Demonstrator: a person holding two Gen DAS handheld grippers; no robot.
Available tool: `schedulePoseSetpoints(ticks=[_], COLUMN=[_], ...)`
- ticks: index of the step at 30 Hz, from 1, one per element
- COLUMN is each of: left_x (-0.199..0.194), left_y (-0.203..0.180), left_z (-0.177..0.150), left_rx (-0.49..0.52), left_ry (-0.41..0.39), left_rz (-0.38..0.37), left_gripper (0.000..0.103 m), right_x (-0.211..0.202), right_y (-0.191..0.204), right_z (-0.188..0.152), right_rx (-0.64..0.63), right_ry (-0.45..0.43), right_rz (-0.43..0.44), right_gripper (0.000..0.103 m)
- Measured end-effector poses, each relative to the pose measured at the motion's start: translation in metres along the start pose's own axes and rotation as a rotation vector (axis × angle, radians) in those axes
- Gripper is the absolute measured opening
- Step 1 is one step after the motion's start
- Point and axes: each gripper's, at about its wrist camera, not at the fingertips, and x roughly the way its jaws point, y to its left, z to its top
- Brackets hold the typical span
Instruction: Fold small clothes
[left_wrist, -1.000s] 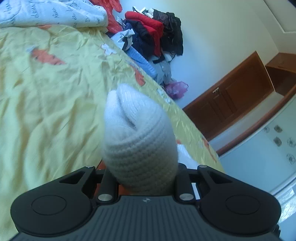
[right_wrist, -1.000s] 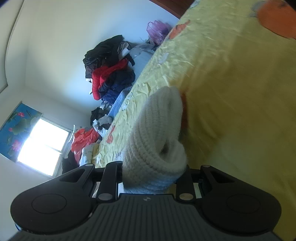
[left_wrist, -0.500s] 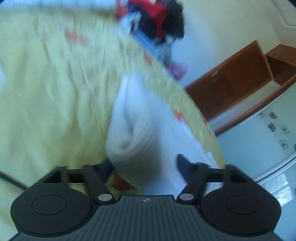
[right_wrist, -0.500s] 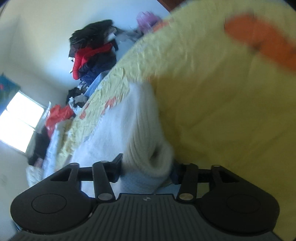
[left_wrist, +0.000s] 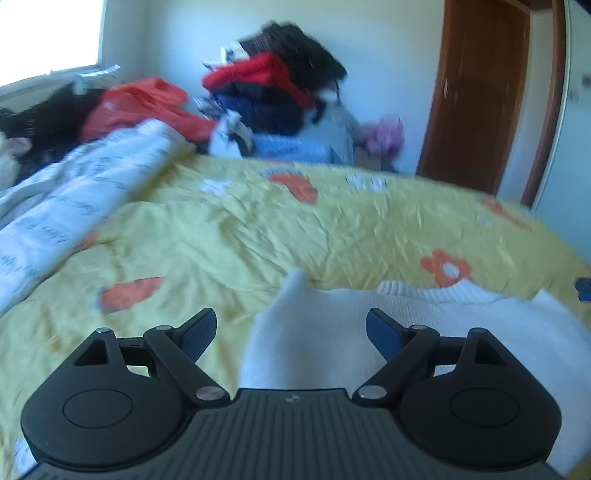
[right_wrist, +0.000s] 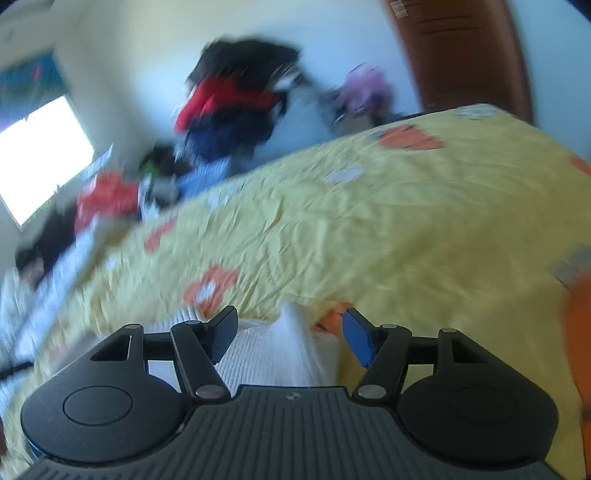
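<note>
left gripper (left_wrist: 291, 334) fingers wide | right gripper (right_wrist: 290, 334) fingers wide | white knit (left_wrist: 332, 343) on bedsheet (left_wrist: 258, 236)

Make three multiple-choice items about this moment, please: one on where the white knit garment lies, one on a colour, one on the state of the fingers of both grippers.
1. The white knit garment lies
A. on the yellow bedsheet
B. on the floor
C. on a chair

2. The flowers printed on the sheet are
A. green
B. orange
C. black

3. The fingers of the left gripper and right gripper are
A. both shut on cloth
B. one open, one shut
C. both open

Key: 1 A, the garment lies flat on the sheet; 2 B, orange flowers show in both views; 3 C, both pairs stand wide apart, gripping nothing.
</note>
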Motion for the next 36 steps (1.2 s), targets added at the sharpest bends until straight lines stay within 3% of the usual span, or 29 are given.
schedulePoseSetpoints(ticks=[5,6,7,8,9,10,12,15,16,18,20,23,25,26,27,29,30,33,36], left_x=[0.058,0.065,0.071,0.072,0.072,0.07,0.059,0.057,0.065,0.073,0.069,0.055,0.035,0.024,0.012,-0.001,0.0,0.029,0.075], left_y=[-0.018,-0.016,-0.014,-0.01,-0.005,0.001,0.014,0.018,0.019,0.021,0.019,0.012,0.005,0.001,-0.004,-0.016,-0.025,-0.053,-0.066], left_z=[-0.004,-0.009,-0.013,-0.016,-0.019,-0.018,-0.013,-0.013,-0.017,-0.022,-0.02,-0.018,-0.013,-0.01,-0.007,0.001,0.005,0.011,0.005], left_rx=[0.094,0.09,0.088,0.077,0.053,0.033,-0.054,-0.051,-0.059,-0.077,-0.086,-0.037,0.005,0.022,0.033,0.042,0.058,0.134,0.195], left_ry=[0.134,0.153,0.172,0.17,0.156,0.147,0.106,0.082,0.102,0.081,0.08,0.079,0.04,-0.005,-0.061,-0.157,-0.182,-0.137,-0.015], left_rz=[0.061,0.061,0.057,0.045,0.024,0.026,0.003,0.021,0.035,0.05,0.071,0.122,0.162,0.181,0.184,0.152,0.118,0.062,0.078], left_gripper=[0.089,0.088,0.088,0.077,0.046,0.027,0.019,0.018,0.018,0.019,0.024,0.036,0.042,0.05,0.064,0.084,0.085,0.085,0.085], right_x=[0.06,0.066,0.067,0.068,0.067,0.066,0.052,0.033,0.039,0.069,0.076,0.06,0.043,0.03,0.02,0.005,0.004,0.025,0.06], right_y=[0.018,0.019,0.019,0.018,0.018,0.019,0.024,0.019,0.014,0.002,-0.002,0.0,0.003,0.008,0.013,0.026,0.036,0.076,0.098], right_z=[-0.002,-0.005,-0.009,-0.013,-0.015,-0.013,-0.004,0.009,0.007,-0.005,-0.017,-0.012,-0.008,-0.008,-0.007,-0.007,-0.007,-0.013,-0.029], right_rx=[-0.151,-0.167,-0.174,-0.18,-0.18,-0.179,-0.17,-0.094,-0.087,-0.091,-0.069,-0.015,-0.007,-0.018,-0.026,-0.036,-0.053,-0.189,-0.345], right_ry=[0.154,0.172,0.181,0.185,0.189,0.179,0.1,-0.03,-0.032,0.06,0.068,0.026,-0.025,-0.074,-0.109,-0.147,-0.144,-0.082,-0.034], right_rz=[-0.088,-0.093,-0.083,-0.059,-0.026,-0.019,0.002,0.073,0.046,-0.051,-0.062,-0.092,-0.118,-0.121,-0.11,-0.036,-0.003,0.015,-0.078], right_gripper=[0.064,0.056,0.037,0.016,0.016,0.016,0.015,0.014,0.014,0.014,0.016,0.049,0.054,0.055,0.056,0.059,0.06,0.064,0.065])
